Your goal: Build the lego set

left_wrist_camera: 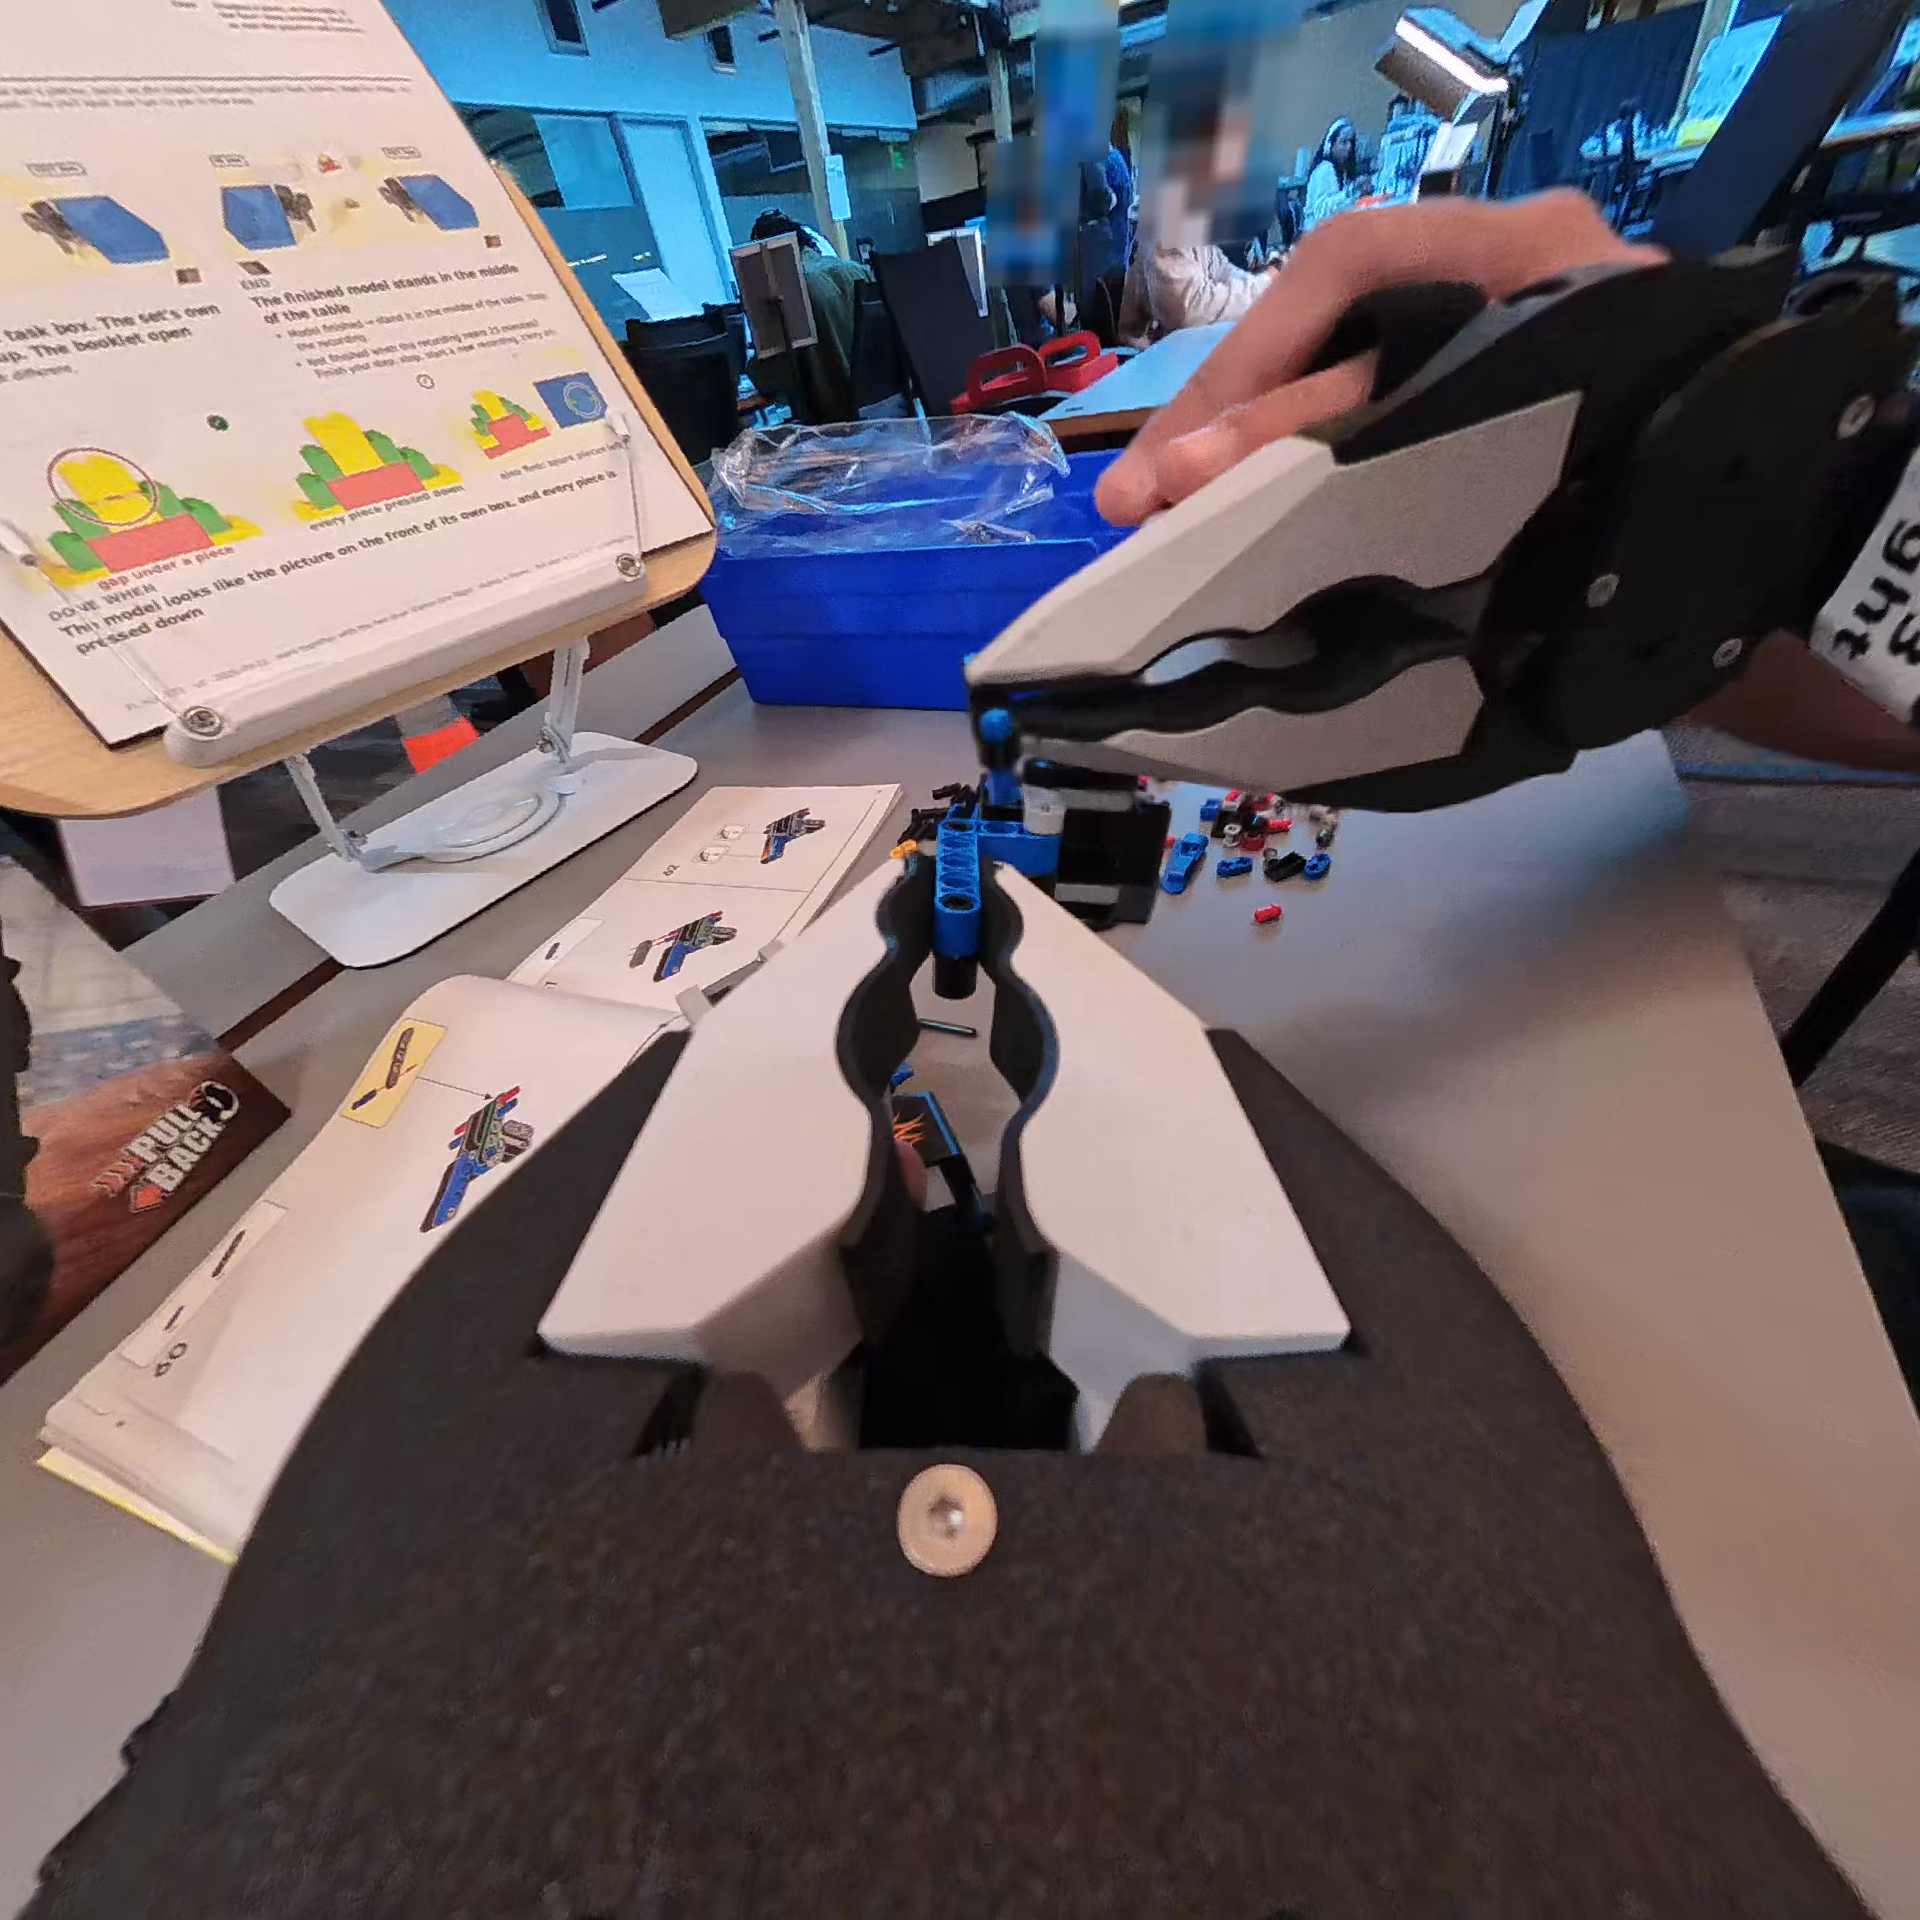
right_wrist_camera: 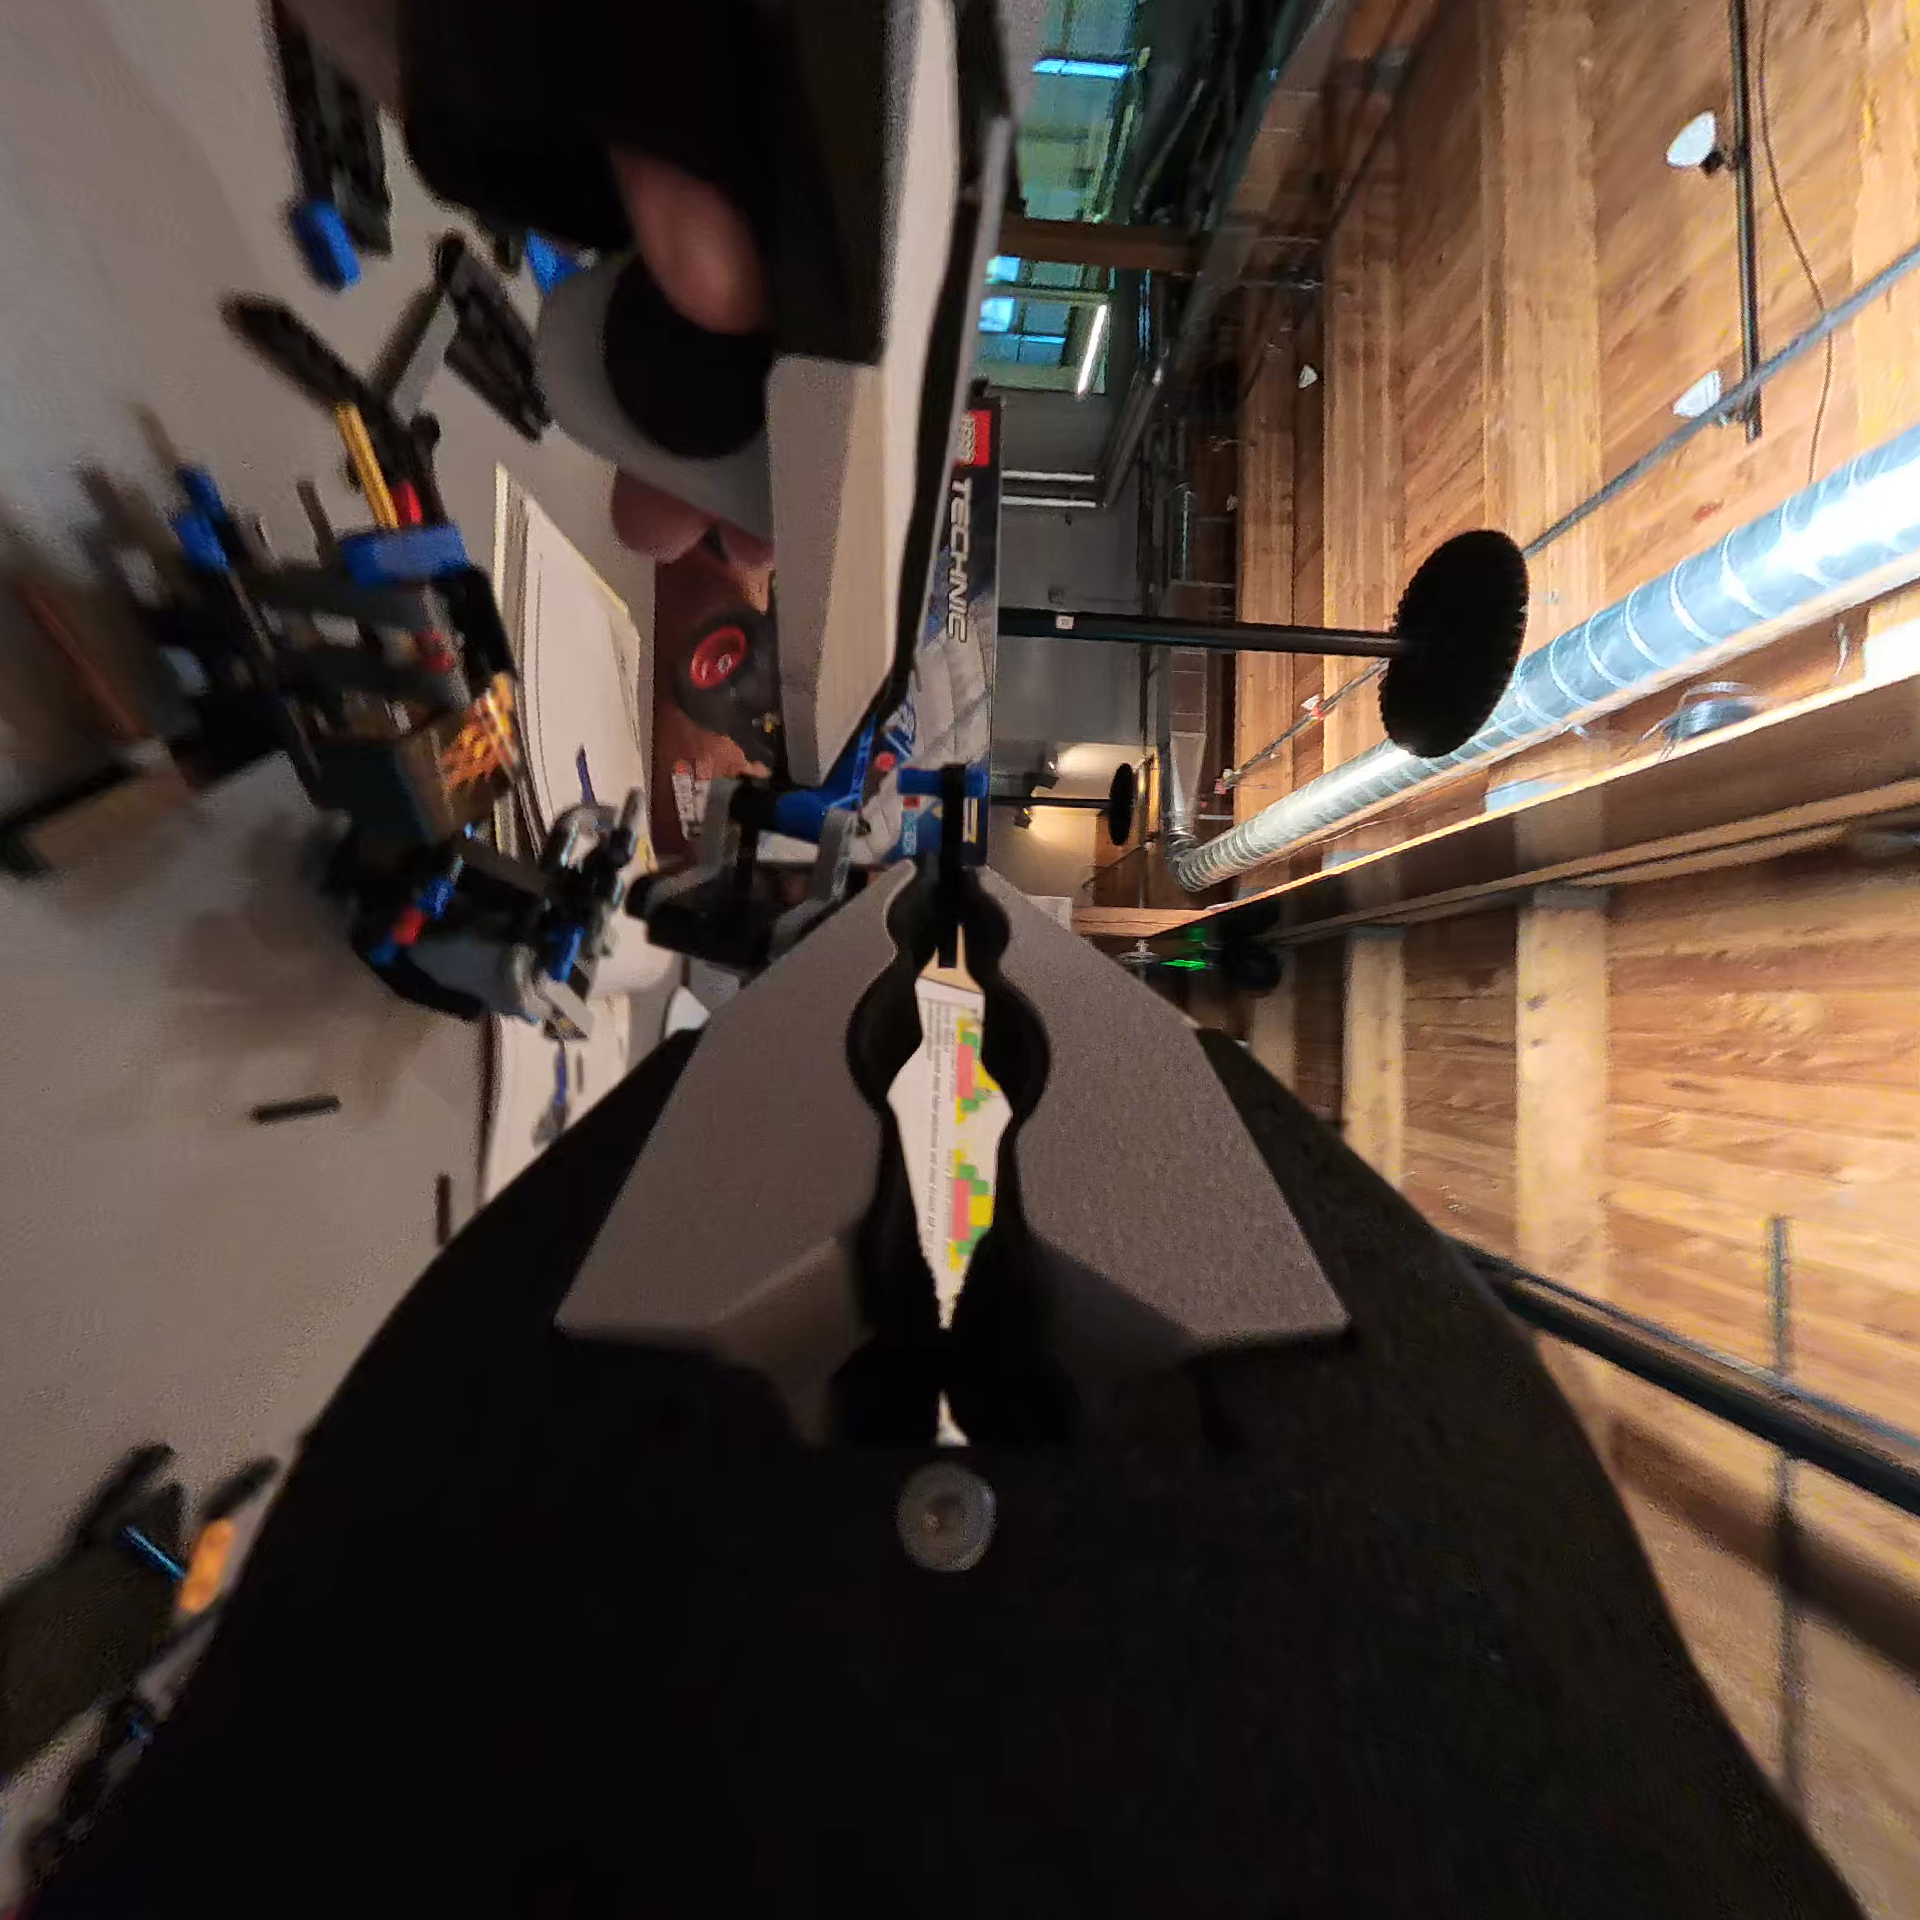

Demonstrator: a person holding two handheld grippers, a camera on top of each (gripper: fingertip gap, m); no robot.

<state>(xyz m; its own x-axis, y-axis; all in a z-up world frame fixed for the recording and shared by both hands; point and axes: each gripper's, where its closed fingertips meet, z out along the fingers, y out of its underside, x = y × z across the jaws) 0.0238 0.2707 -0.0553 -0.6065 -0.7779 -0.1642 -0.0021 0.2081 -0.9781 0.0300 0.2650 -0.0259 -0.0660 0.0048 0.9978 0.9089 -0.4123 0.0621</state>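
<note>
Between the left gripper's (left_wrist_camera: 951, 904) fingers sits the model (left_wrist_camera: 961, 894), a blue holed beam with black and grey parts behind it; the fingers are clenched on the beam, their tips close against its sides, and the model is held just above the grey table (left_wrist_camera: 1455, 1039). From the right, the right gripper (left_wrist_camera: 997, 717) reaches in sideways over the model. Its tips are pinched tight on a thin black axle (right_wrist_camera: 951, 873) that carries a small blue piece, shown clearly in the right wrist view, and that axle stands at the top of the model. A bare hand (left_wrist_camera: 1299, 353) wraps the right gripper's body.

Left of the model, the open booklet (left_wrist_camera: 707, 894) lies flat on the table, its pages showing blue building steps. Beyond the booklet, farther left, a white stand (left_wrist_camera: 488, 831) props up a printed sheet (left_wrist_camera: 291, 343) with coloured brick drawings. Behind the model a blue bin (left_wrist_camera: 894, 613) holds a clear plastic bag (left_wrist_camera: 883, 468). Right of the model, loose blue, red and black pieces (left_wrist_camera: 1247, 842) are scattered on the table, one red pin lying a little nearer. The set's box (right_wrist_camera: 966, 623) shows in the right wrist view, past the axle, blurred.
</note>
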